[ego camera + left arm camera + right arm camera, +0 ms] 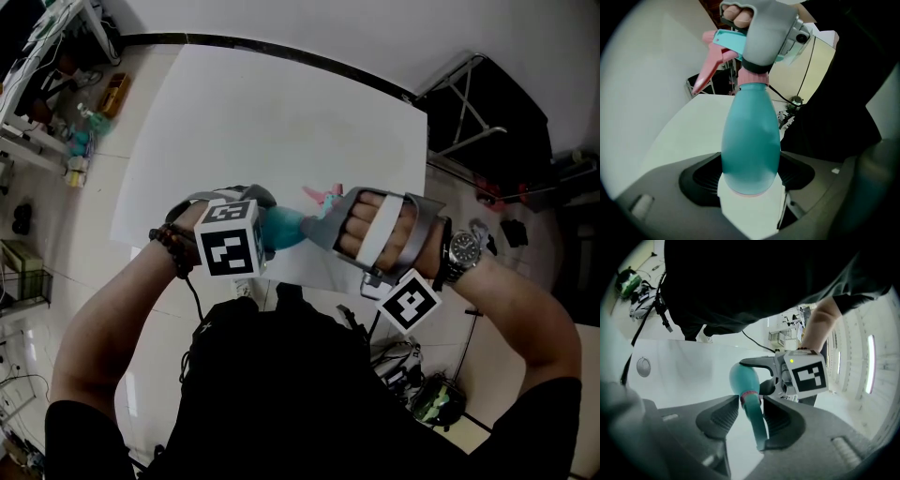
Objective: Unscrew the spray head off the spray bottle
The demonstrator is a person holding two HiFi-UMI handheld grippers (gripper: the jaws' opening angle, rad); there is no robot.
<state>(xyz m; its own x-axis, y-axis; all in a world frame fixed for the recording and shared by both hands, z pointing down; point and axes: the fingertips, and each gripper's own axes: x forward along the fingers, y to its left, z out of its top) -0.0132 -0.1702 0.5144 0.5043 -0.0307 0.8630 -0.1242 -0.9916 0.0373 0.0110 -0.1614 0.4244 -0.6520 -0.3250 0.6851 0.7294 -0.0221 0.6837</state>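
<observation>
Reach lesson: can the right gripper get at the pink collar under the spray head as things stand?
Likely yes: the pink collar sits pinched in the right gripper, nothing blocking, and the left gripper holds the bottle.

Both forearms bend inward and the fists meet before the chest. The left hand-held gripper (751,185) tilts steeply down, its jaws wide and clamped on the spray bottle (751,136). The right hand-held gripper (749,411) faces it, its jaws closed round the spray head (757,420)
</observation>
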